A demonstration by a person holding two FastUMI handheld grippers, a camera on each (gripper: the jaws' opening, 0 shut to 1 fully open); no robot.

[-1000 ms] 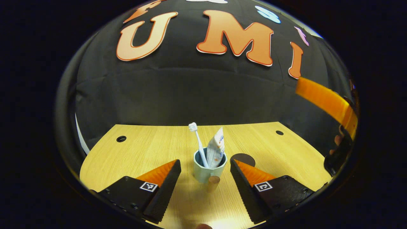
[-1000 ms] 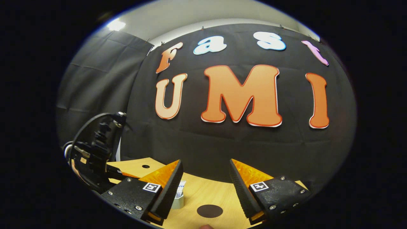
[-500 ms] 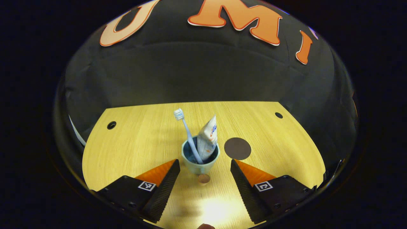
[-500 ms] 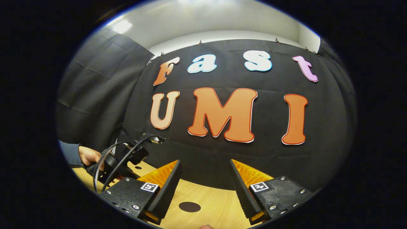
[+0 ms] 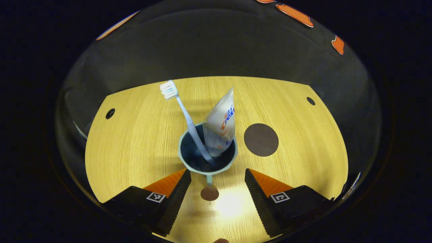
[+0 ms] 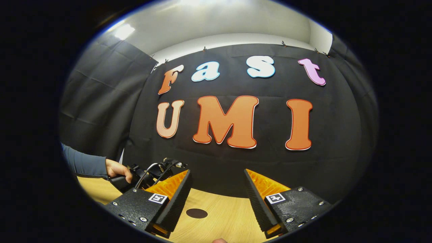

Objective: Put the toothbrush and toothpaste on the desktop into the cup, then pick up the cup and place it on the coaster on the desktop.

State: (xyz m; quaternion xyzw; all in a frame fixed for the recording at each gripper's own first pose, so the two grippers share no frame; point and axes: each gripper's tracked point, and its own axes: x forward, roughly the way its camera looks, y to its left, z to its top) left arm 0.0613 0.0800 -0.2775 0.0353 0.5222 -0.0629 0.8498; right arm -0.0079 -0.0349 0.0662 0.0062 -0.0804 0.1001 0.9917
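Cup (image 5: 189, 161) on surface (image 5: 135, 141), holding toothbrush (image 5: 182, 114) and toothpaste (image 5: 221, 125). Coaster (image 5: 261, 139) just right, apart. Left tool (image 5: 217, 175) and right tool (image 6: 216, 199): fingers apart, empty.

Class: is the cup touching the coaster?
Apart. In the left gripper view, bare desktop separates the cup from the coaster.
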